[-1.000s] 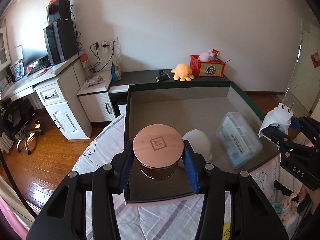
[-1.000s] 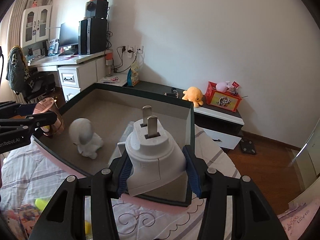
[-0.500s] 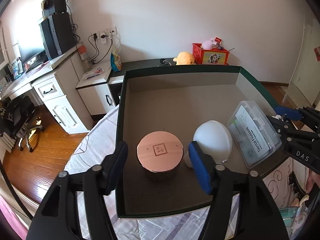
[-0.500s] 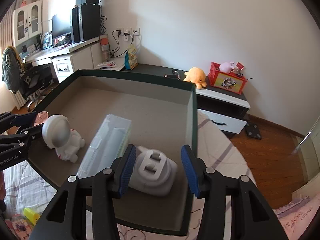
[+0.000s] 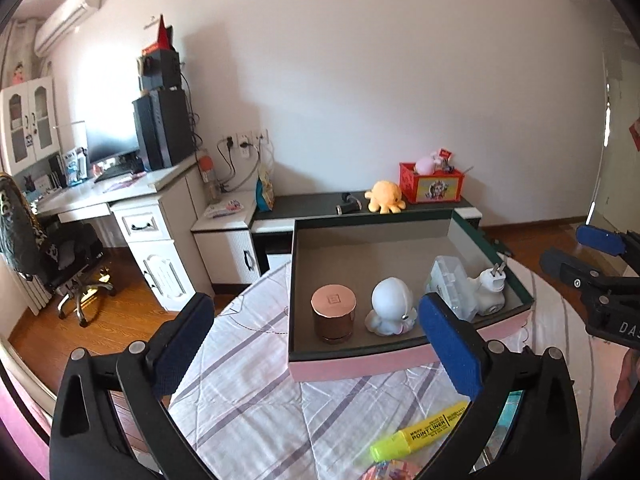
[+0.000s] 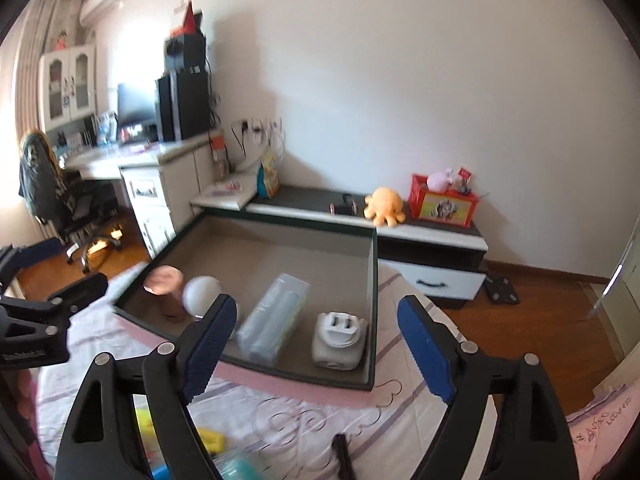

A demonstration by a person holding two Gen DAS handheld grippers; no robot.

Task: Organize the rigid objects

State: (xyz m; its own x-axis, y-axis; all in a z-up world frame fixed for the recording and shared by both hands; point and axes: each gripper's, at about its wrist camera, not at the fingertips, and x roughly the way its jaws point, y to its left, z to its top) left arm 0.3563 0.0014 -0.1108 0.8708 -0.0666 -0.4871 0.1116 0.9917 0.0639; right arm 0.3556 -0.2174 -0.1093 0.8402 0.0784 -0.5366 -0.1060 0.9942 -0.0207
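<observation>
Left wrist view: left gripper (image 5: 316,342) empty, jaws opening, nothing between. Ahead in the box (image 5: 362,368): copper-lidded jar (image 5: 333,314), likely rigid, smooth, best pinched across its round sides.

Right wrist view: right gripper (image 6: 316,350) empty, jaws opening. White plug adapter (image 6: 340,340) lay in the box corner just beyond, probably light, hard, graspable across its flat sides.

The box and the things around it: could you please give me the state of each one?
Box: open-topped, on the bed.
Copper canister: upright in the box, lid on.
White figurine: standing in the box.
Clear case: closed.
Plug adapter: prongs up.
Highlighter: capped, outside the box.
Left tongs: empty, opening.
Right tongs: empty, opening.
</observation>
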